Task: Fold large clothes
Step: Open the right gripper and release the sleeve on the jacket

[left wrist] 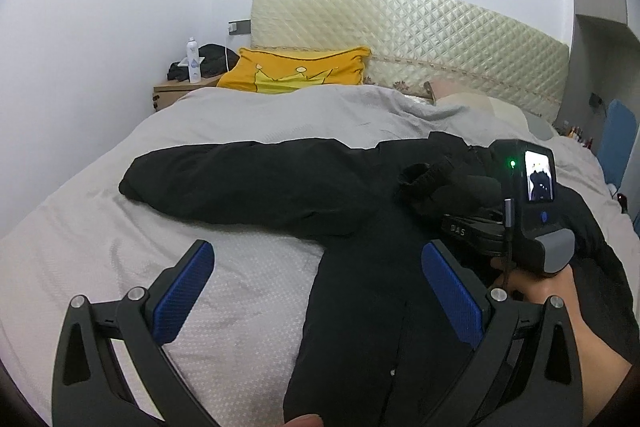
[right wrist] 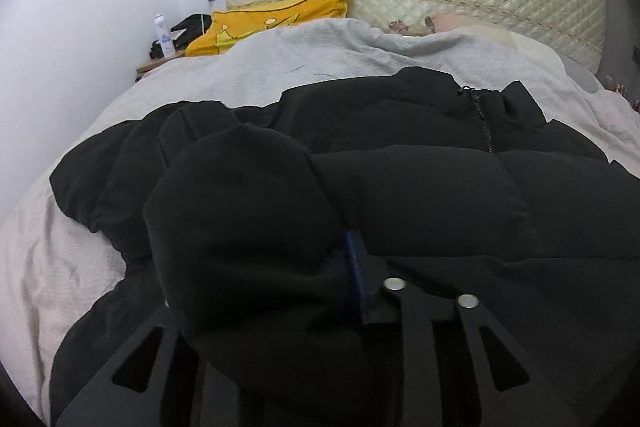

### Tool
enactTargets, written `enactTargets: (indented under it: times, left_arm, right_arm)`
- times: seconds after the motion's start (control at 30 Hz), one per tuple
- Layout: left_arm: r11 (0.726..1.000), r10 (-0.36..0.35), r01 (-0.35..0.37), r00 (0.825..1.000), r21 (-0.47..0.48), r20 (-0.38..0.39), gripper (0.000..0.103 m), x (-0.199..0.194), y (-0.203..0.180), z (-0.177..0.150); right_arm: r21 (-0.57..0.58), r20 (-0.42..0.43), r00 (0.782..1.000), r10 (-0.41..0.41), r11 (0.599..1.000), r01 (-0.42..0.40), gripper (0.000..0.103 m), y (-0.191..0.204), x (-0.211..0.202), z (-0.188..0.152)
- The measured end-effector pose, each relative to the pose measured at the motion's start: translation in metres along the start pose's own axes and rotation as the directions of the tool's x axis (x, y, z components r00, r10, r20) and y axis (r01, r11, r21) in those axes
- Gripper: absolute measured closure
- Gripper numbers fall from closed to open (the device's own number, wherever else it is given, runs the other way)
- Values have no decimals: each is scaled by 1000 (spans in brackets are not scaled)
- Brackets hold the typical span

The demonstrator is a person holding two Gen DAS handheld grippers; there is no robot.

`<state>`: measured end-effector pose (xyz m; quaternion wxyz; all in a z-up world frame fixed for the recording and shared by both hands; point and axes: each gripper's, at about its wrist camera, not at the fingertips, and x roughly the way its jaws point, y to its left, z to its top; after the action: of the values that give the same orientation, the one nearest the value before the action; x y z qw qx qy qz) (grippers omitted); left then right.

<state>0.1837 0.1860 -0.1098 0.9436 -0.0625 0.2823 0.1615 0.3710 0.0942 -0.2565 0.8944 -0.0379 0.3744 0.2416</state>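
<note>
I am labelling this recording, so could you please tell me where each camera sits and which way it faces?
Left wrist: rides the left gripper, facing the quilted cream headboard over the grey bedspread; jaws apart; right gripper and a forearm show.
Right wrist: rides the right gripper, low over the black padded jacket; its sleeve bunches between the fingers.
Shared: jacket, yellow cushion, headboard.

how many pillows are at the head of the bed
2 in view: a yellow pillow at the headboard's left end beside the nightstand, and a pale pinkish pillow further right, mostly covered by the grey duvet. More may be hidden under the duvet.
</note>
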Motion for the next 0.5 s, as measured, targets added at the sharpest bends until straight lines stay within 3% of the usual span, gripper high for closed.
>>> enactTargets:
  times: [0.03,0.27,0.33,0.5]
  left_arm:
    - [1000,-1,1,1000,4,-3,0,-1,-3,1]
    - [999,5,-5,1000,37,-17,0,-16,-15,9]
    - [997,37,-35,999,62,-32,0,-19,-16,12]
    - [999,42,-42,999,7,-33,0,-39,-5,23]
  right_arm:
    - [1,-4,1000,17,1000,-17,56,2,-3,0]
    - [27,8,996,94,995,-94,46,9,-41,3]
    - [19,29,994,108,994,-109,25,9,-58,4]
    - [19,90,989,119,992,-121,23,0,-107,13]
